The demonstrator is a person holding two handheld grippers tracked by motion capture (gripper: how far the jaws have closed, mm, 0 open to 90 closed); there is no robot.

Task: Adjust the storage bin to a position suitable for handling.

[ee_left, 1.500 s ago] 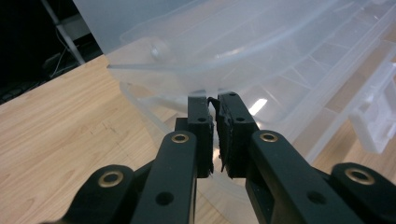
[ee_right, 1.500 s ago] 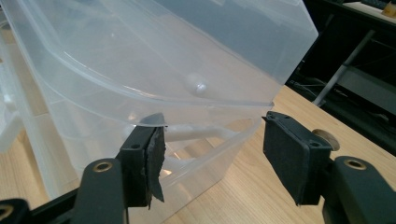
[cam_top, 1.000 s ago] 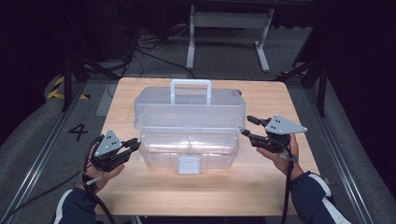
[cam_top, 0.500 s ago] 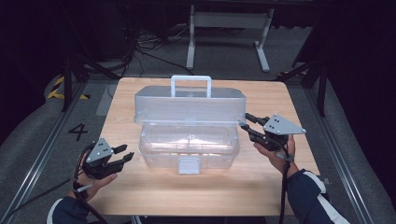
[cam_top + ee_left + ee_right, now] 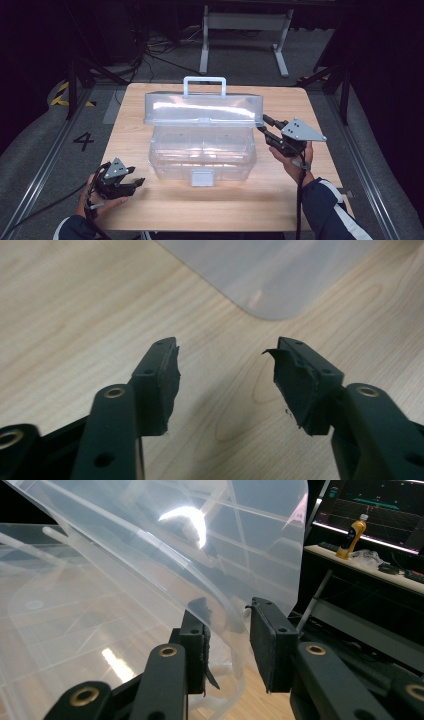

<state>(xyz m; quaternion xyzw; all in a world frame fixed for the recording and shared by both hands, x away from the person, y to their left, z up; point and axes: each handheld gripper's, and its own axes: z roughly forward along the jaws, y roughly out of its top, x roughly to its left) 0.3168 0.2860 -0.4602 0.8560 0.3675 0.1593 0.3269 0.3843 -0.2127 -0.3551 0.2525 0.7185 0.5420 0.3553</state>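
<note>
lid (image 5: 202, 109) raised higher by right tool (image 5: 266, 127).

light wood surface (image 5: 150, 210) on grey floor (image 5: 45, 145) marked "4"; white metal stand (image 5: 245, 22) and cables (image 5: 155, 50) behind; dark surroundings.

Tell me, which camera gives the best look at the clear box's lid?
The high view: the whole lid stands raised, right gripper at its corner. The right gripper view shows that lid edge up close between its jaws; the left gripper view catches a corner of the box.
</note>
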